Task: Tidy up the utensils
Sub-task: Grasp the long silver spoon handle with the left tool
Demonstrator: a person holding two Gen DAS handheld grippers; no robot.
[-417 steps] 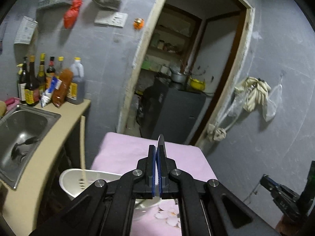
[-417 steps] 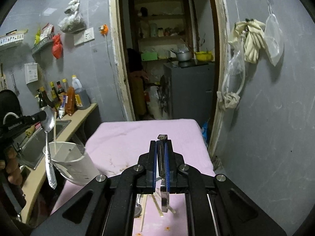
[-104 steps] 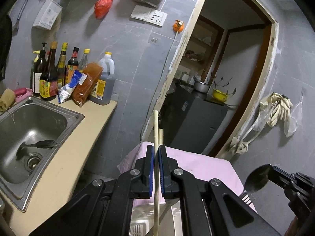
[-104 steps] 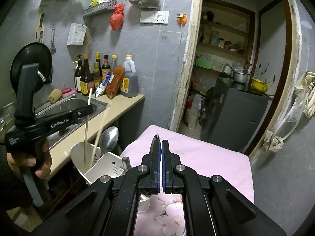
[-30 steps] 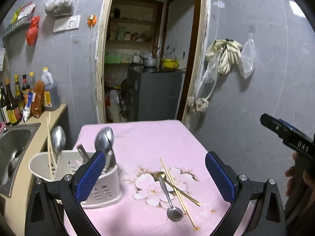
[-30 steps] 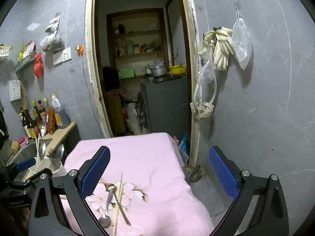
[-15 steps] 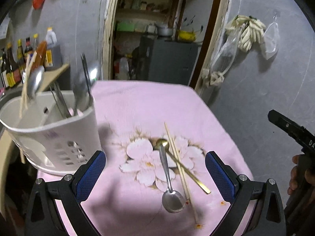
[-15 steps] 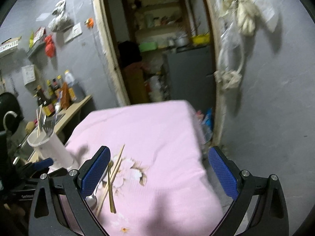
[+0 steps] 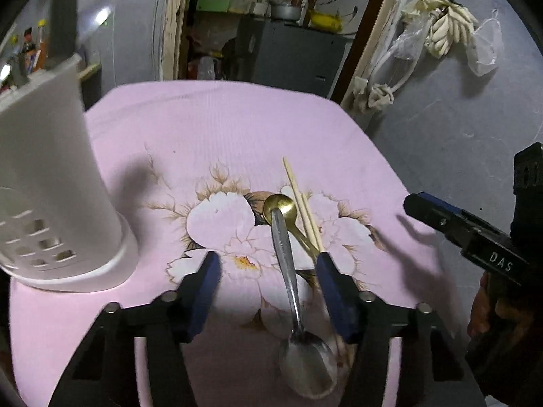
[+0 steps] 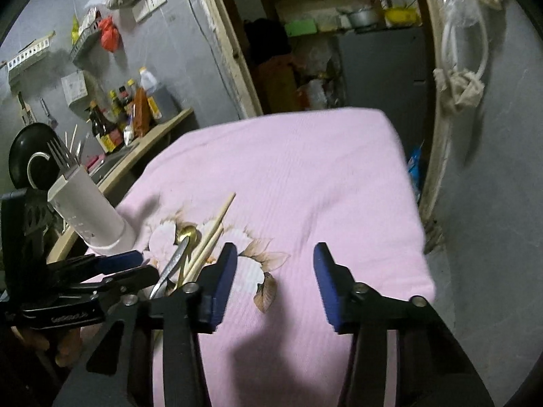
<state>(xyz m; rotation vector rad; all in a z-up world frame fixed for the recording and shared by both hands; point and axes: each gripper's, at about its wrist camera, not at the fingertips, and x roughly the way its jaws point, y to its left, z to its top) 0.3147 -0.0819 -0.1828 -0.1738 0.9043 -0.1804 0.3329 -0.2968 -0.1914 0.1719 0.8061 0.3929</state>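
Four loose utensils lie in a crossed pile on the pink flowered tablecloth: a long silver metal spoon, a small gold spoon beneath its handle, and two pale wooden chopsticks just beside them. Because they overlap, closing on the silver spoon's handle could drag the gold spoon or roll a chopstick away. Left gripper hangs low with its jaws spread wide around that handle, holding nothing; right gripper is likewise wide and empty over bare cloth. Off to the left, the white perforated plastic utensil holder stands upright, with a metal fork and chopstick tips poking from it.
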